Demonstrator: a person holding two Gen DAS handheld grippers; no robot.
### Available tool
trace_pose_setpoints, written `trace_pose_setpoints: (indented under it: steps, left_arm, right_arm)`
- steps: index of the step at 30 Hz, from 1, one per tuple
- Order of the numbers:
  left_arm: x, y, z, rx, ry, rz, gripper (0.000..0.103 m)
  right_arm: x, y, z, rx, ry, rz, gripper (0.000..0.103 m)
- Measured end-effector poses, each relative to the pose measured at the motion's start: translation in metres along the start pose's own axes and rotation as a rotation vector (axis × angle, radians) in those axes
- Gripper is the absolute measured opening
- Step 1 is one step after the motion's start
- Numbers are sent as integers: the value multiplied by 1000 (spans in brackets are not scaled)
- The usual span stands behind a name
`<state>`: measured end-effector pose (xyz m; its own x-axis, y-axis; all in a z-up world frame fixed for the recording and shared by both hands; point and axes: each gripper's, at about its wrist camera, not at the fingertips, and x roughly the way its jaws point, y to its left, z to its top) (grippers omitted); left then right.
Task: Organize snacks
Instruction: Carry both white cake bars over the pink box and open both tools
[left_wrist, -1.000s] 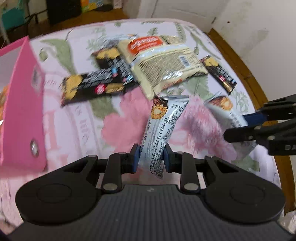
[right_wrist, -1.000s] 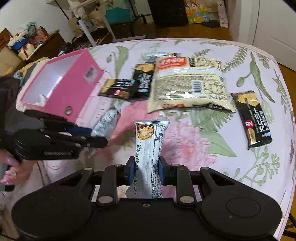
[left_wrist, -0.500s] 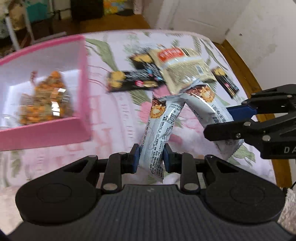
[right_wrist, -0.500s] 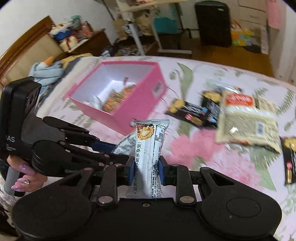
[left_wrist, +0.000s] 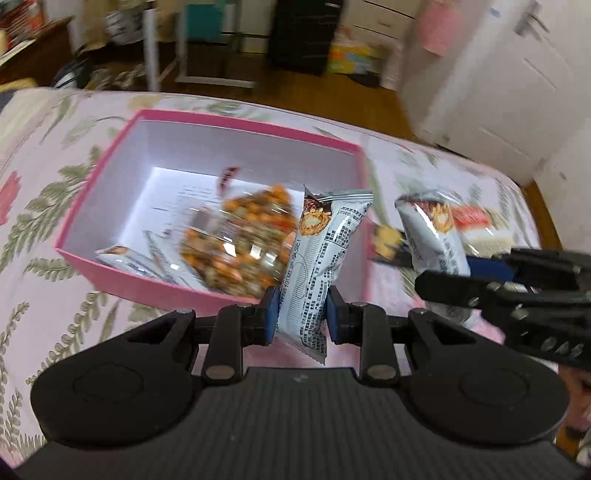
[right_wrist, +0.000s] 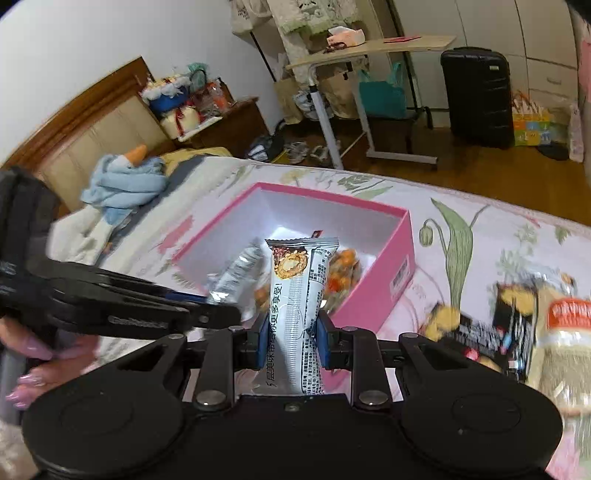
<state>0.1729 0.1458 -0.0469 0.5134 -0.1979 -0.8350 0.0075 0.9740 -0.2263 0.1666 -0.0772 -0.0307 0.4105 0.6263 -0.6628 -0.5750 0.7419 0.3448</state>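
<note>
Both wrappers now over box, between fingers

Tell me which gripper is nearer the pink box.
Left. The left gripper holds its snack bar at the pink box near wall; the right gripper hangs beside it, farther right.

Both grippers, left gripper and right gripper, are showing black bodies, blue pads, silver screws; hand is wearing lilac nail polish.

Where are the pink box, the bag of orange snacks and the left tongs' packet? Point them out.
pink box (left_wrist: 155, 291): left wrist view, near outer wall.
bag of orange snacks (left_wrist: 240, 236): left wrist view, bag's middle.
left tongs' packet (left_wrist: 325, 251): left wrist view, printed middle.
</note>
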Motion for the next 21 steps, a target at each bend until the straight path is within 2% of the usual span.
trace_pose_setpoints:
  steps: [2, 8, 12, 13, 15, 17, 18, 21]
  left_arm:
    - [9, 10, 10, -22, 4, 23, 25]
    - [39, 38, 28, -83, 7, 95, 26]
    - [62, 51, 34, -137, 30, 102, 27]
    - [65, 55, 34, -158, 29, 117, 30]
    - [64, 57, 32, -179, 3, 144, 38]
    - [59, 53, 29, -137, -31, 139, 47]
    - [55, 51, 27, -120, -36, 134, 50]
    - [44, 43, 19, -84, -39, 109, 52]
  right_arm:
    - [23, 2, 8, -43, 24, -24, 30]
    - [74, 3, 29, -77, 57, 29, 30]
    - [89, 6, 31, -74, -9, 95, 32]
    - [91, 5, 30, -69, -16, 98, 33]
    - [93, 1, 28, -45, -33, 102, 41]
    - [87, -7, 24, 8, -50, 126, 46]
    - [83, -10, 22, 31, -54, 134, 51]
    - [61, -21, 18, 88, -84, 132, 52]
